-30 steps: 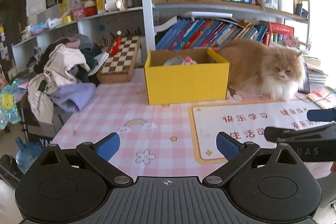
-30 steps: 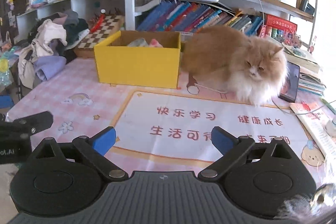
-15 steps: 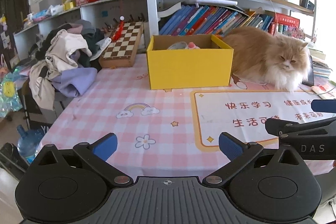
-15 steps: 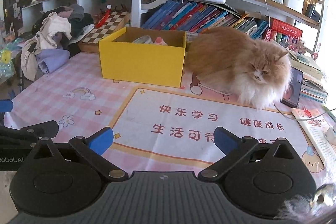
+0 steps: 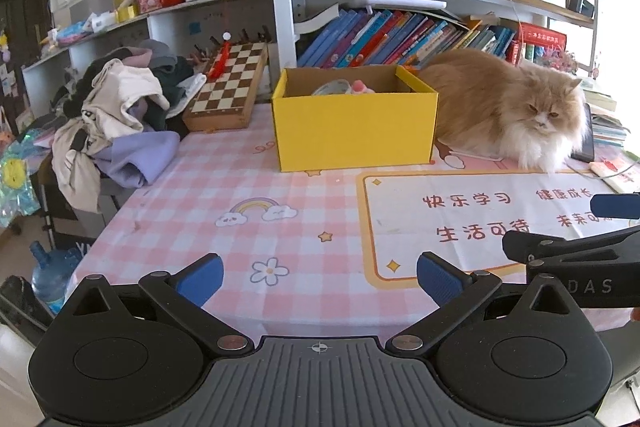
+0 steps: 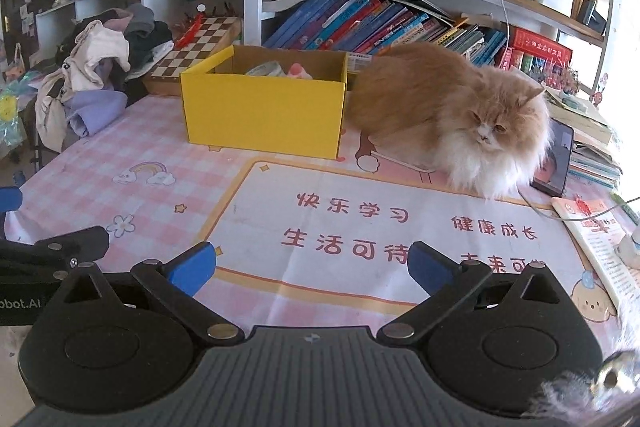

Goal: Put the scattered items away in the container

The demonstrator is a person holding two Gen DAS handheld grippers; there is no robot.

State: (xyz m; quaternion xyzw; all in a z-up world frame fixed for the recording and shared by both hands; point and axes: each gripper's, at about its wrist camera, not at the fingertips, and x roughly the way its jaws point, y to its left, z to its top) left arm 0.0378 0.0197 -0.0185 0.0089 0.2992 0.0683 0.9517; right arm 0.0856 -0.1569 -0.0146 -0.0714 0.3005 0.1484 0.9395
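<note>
A yellow cardboard box (image 5: 354, 131) (image 6: 264, 115) stands open-topped at the back of the pink checked tablecloth (image 5: 240, 227). Inside it I see a pale roll (image 5: 332, 87) (image 6: 264, 68) and a small pink item (image 5: 362, 87) (image 6: 297, 70). My left gripper (image 5: 319, 277) hangs open over the table's near edge, nothing between its blue fingertips. My right gripper (image 6: 311, 265) is open too, empty, above the white printed mat (image 6: 400, 227). Each gripper's side shows at the edge of the other's view.
A fluffy orange cat (image 5: 508, 111) (image 6: 452, 119) lies right of the box. A chessboard (image 5: 228, 87) and a clothes pile (image 5: 116, 115) sit at the left. A phone (image 6: 556, 163) and a booklet (image 6: 600, 243) lie at the right. Bookshelves stand behind.
Both grippers have drawn back from the box and risen a little, so more of the tablecloth shows. Both stay open and empty. The cat has stayed in place.
</note>
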